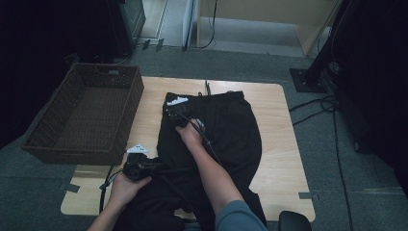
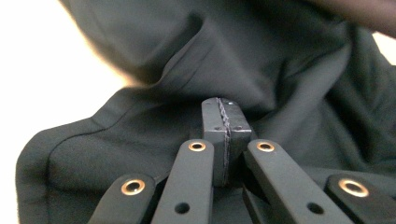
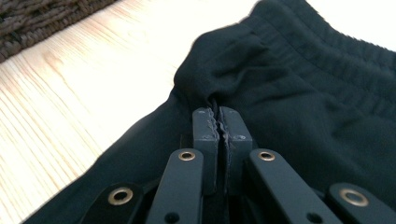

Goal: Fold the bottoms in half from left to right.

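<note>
basket (image 1: 86, 113) left of trousers (image 1: 231, 130); both tools (image 2: 227, 128) (image 3: 217, 126) pinching trousers fabric.

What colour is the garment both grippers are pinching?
Black garment, plain, no pattern; clearest in the high view.

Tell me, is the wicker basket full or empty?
Empty: the high view shows the wicker basket with a bare woven bottom, beside the black trousers.

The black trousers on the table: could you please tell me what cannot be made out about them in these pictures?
- High view: the black trousers run off the bottom edge, and the forearms cover their middle; leg ends hidden.
- Left gripper view: the left claw hides whether cloth is pinched.
- Right gripper view: the waistband blurs toward the glare.
</note>
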